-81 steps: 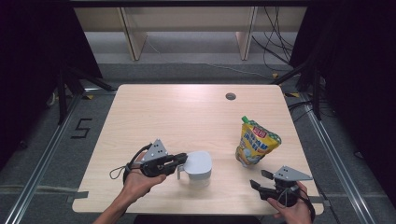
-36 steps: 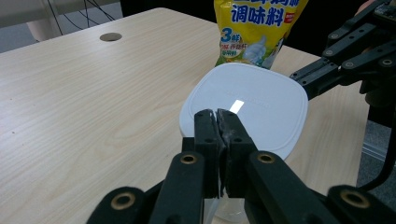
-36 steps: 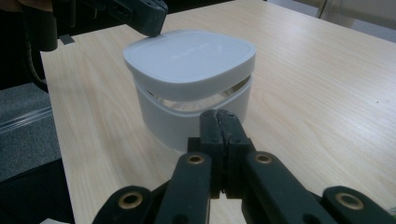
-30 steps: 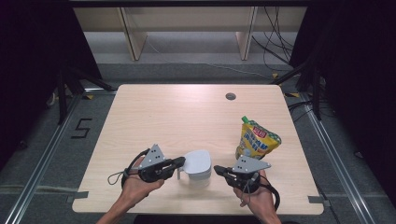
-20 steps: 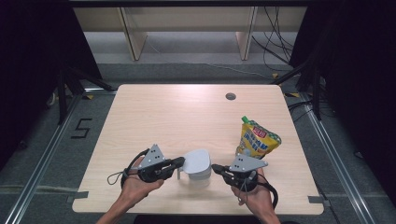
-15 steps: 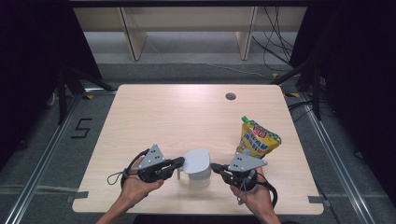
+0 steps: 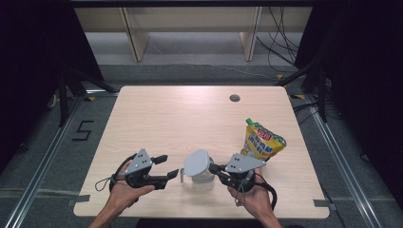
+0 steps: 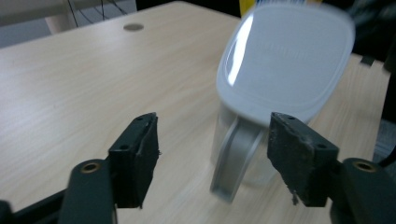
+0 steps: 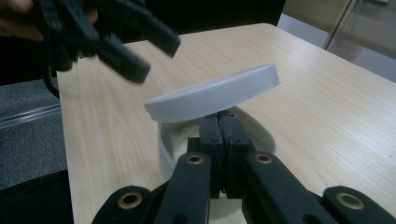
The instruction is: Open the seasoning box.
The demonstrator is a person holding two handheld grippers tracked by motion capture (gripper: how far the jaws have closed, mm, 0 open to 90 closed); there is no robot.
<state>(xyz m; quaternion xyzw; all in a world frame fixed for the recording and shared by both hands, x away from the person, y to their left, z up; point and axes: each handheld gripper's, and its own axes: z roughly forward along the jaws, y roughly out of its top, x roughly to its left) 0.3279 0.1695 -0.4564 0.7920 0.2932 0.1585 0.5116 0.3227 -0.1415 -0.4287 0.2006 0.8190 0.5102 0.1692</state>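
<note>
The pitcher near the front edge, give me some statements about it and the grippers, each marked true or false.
1. The white lid sits flat and sealed on the pitcher. False: it is tilted up, lifted on one side.
2. The left gripper has its jaws apart, with nothing pressed between them. True.
3. The right gripper stands wide open. False: its jaws are shut, under the lid.
4. The yellow pouch stands beyond the right gripper. True.

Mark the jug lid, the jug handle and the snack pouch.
jug lid (image 8: 285, 56), left gripper view, middle of its flat top
jug handle (image 8: 233, 161), left gripper view, midway down the grip
snack pouch (image 7: 262, 140), high view, centre of the printed front
</note>
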